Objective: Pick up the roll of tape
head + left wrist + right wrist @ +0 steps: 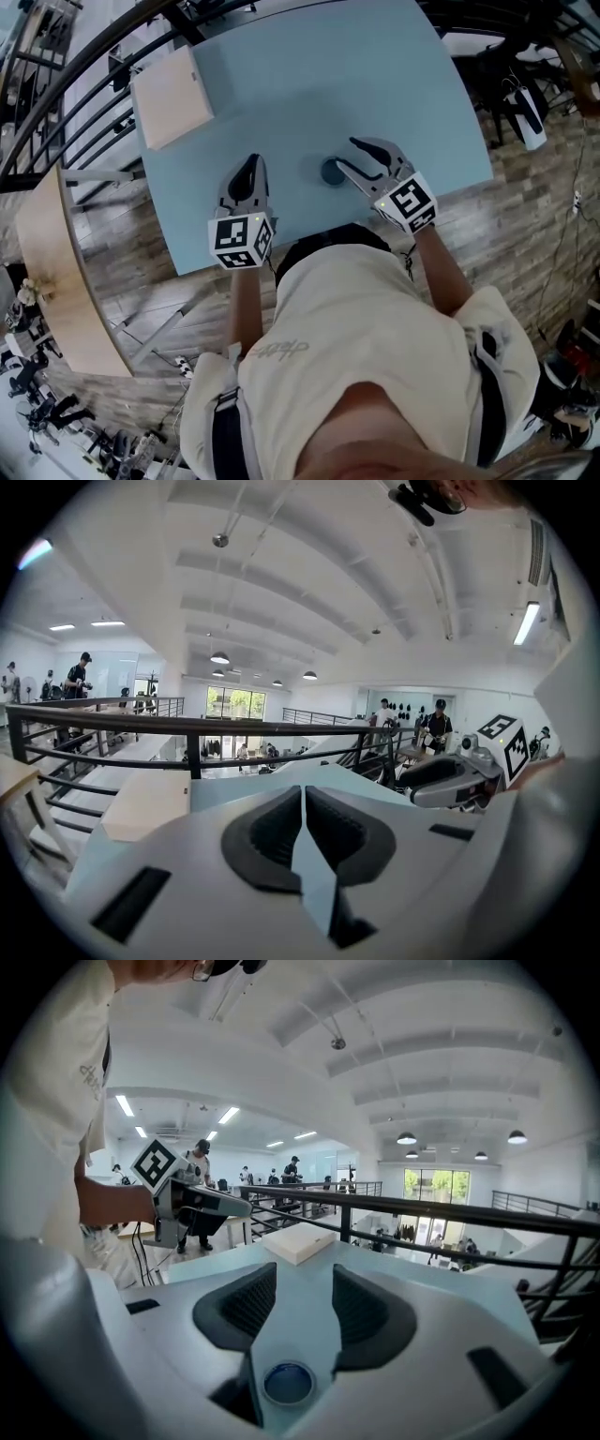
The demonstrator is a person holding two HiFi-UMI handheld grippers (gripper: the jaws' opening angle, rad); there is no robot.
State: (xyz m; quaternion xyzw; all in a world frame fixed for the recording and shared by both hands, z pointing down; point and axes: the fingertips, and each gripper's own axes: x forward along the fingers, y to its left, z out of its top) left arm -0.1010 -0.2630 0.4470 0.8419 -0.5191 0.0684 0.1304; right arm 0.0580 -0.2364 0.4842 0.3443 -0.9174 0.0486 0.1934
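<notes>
Now we're reaching: right gripper (345,152), jaws wide, just beside the small dark-blue round tape roll (334,172). Next we straddle it and close; left gripper (251,163) has jaws together.

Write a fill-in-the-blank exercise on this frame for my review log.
1. The left gripper is shut; the right gripper is ____.
2. The roll of tape lies on the table, nearest the ____ gripper.
3. The box sits at the table's far ____ corner.
Missing: open; right; left.
</notes>
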